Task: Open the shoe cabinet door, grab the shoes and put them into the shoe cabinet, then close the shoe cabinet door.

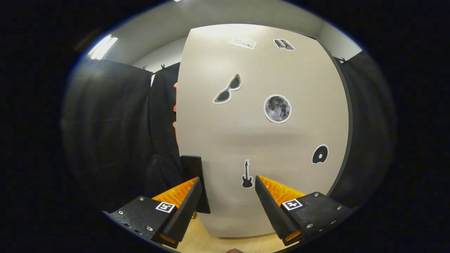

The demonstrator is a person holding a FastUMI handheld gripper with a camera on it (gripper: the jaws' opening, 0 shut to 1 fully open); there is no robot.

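My gripper (228, 182) hangs agape before the cabinet door (262, 140) — its black handle (195, 175) just beyond my left finger — stickers dotting the panel.

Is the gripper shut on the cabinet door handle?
No: the gripper is open, its fingers spread apart just short of the door, the black handle beside the left finger.

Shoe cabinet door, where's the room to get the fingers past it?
The hand-held gripper is open just before the shoe cabinet door. The door's face is bare between the stickers. Its left edge is tight: the black handle sits beside the left finger.
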